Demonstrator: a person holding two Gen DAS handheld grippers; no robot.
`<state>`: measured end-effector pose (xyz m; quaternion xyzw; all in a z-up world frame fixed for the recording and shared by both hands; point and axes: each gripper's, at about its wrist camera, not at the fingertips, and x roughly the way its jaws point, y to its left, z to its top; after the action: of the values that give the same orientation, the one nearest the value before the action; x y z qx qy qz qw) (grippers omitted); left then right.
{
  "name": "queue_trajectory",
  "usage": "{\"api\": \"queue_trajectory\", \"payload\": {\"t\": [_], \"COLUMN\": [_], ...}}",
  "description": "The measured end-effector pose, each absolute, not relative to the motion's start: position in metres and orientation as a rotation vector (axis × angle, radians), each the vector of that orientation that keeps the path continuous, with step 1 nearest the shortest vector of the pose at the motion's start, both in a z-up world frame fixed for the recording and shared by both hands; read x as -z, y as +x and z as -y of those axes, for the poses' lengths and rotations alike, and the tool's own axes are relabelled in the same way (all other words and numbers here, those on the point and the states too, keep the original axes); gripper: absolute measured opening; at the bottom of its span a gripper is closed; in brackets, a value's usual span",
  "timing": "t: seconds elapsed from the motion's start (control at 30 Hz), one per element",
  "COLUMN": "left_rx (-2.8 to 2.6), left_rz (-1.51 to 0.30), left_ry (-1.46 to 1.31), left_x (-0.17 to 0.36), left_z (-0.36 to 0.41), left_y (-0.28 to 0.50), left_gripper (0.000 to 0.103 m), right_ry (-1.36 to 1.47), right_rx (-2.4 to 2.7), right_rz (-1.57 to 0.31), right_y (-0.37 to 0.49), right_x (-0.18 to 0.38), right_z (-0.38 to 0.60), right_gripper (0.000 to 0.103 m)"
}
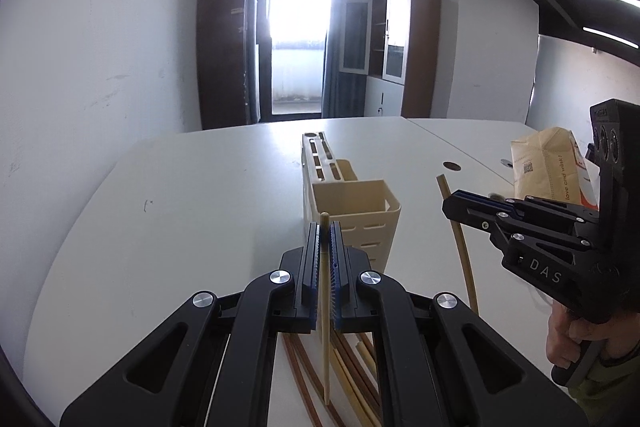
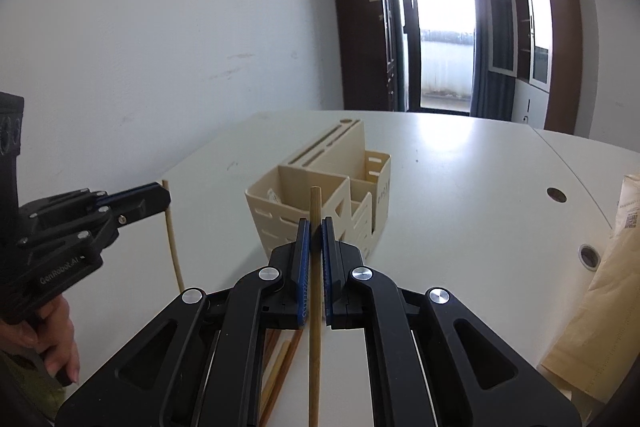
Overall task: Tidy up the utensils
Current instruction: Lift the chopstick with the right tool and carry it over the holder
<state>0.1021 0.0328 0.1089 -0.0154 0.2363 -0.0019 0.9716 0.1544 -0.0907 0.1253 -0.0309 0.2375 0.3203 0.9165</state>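
Above the white table (image 1: 180, 187), both grippers point toward the cream utensil holder (image 1: 352, 207) standing upright near the table's middle. On the left, the left gripper (image 1: 325, 239) is held roughly level, its jaws closed on a pale chopstick (image 1: 325, 307) that stands nearly upright between the blue pads, its tip poking just above them. Beside it, the right gripper (image 2: 316, 239) is likewise level, its jaws clamped on a darker chopstick (image 2: 315, 327), also near vertical and rising a little above the fingertips. Each tool is gripped from below by a bare hand (image 1: 568, 339). Beneath the grippers a loose pile of chopsticks (image 1: 352, 379) lies on the table. A brown paper bag (image 1: 548, 163) stands well off to the right.
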Motion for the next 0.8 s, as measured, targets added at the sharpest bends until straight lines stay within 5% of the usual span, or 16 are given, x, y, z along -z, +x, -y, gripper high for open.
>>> {"api": "queue_trajectory", "payload": {"t": [0.8], "left_rx": [0.038], "left_rz": [-0.201], "left_ry": [-0.047], "left_x": [-0.179], "left_z": [-0.023], "left_y": [0.106], "left_gripper": [0.004], "right_ry": [0.044], "right_rx": [-0.648], "right_rz": [-0.125], "right_y": [0.173], "right_x": [-0.189], "right_z": [0.083], "right_gripper": [0.007]}}
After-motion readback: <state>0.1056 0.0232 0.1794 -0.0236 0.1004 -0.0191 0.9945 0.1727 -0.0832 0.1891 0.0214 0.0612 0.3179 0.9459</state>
